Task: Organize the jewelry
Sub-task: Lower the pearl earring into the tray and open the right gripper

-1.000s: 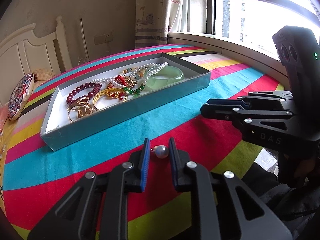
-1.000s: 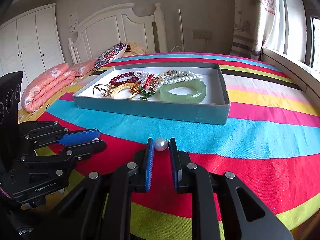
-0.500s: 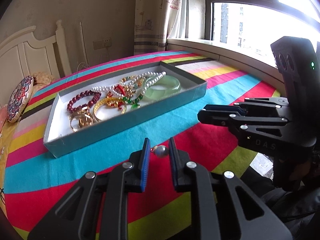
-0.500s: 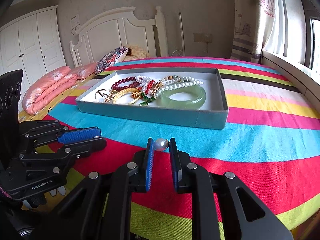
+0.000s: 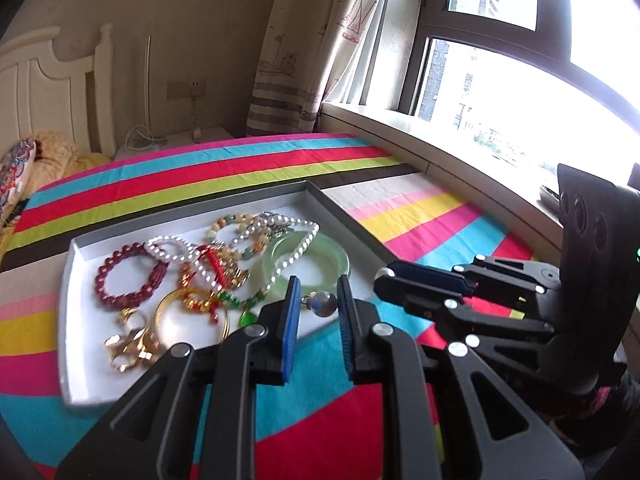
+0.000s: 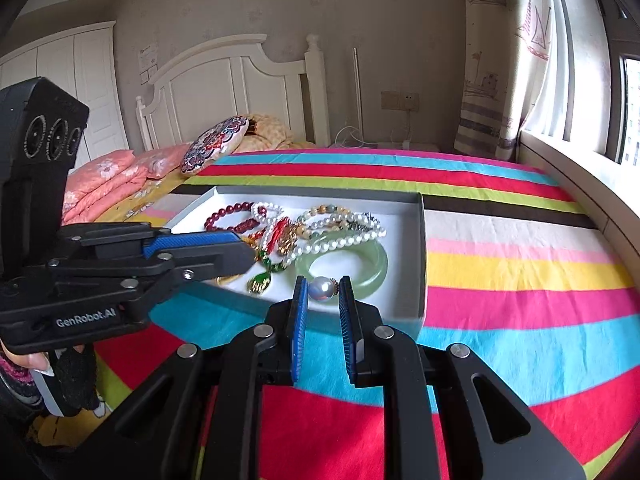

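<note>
My left gripper is shut on a pearl earring and holds it above the near edge of the grey jewelry box. My right gripper is shut on a second pearl earring, also above the box's near edge. The box holds a green jade bangle, a dark red bead bracelet, white pearl strands, gold rings and a gold bangle. The same bangle and beads show in the right wrist view.
The box lies on a bed with a bright striped cover. A window sill runs along the right. A white headboard, pink bedding and a patterned cushion are at the far end.
Both grippers have risen and moved forward with their pearl earrings, from over the bedcover in front of the box to above its near edge. Both stay shut.
</note>
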